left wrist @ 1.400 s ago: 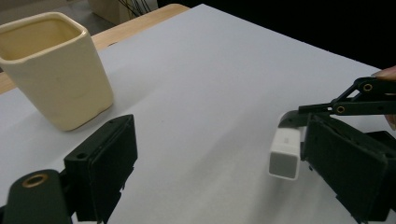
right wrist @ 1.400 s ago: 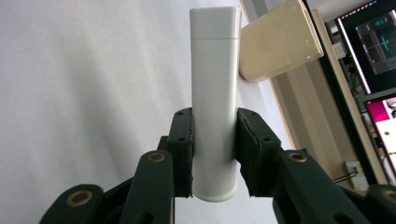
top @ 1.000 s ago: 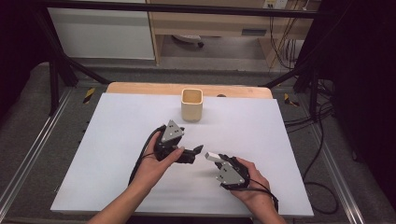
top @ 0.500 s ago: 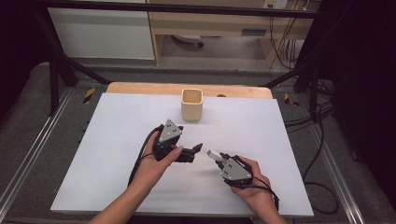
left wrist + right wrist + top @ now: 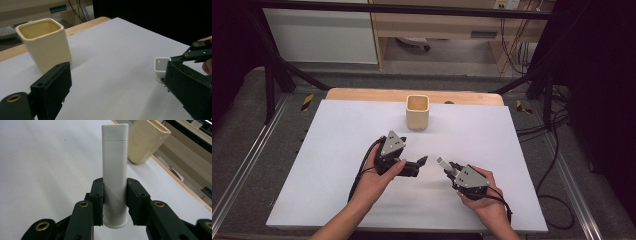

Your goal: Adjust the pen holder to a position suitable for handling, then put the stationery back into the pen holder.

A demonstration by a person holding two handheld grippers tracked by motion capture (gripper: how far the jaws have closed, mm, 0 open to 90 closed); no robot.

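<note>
While the right tool (image 5: 114, 202) is clenched on a white tube (image 5: 114, 170), its two pads press the tube's lower body from either side, and the capped end projects forward beyond the jaws. In the high view the right tool (image 5: 447, 166) sits at about 5 o'clock on the white desk (image 5: 337, 150), with the tube's end (image 5: 441, 161) pointing toward 10 o'clock, at the left tool (image 5: 421, 162). The left tool (image 5: 117, 87) stands released, jaws wide apart with nothing between them; through that gap the tube's square end (image 5: 161, 65) shows close to one jaw, not touching as far as can be told. A cream square cup (image 5: 417, 111) stands upright and empty at 12 o'clock, well apart from both tools.

Assessment: the step in hand appears to be carriage of the tube, either toward a handover to the left tool or toward the cup. The next move would call for either bringing the tube's free end squarely between the open jaws before they close, or lifting and tipping the tube upright over the cup's mouth. Risk noted: the grip sits low on the tube, so it may pivot.
</note>
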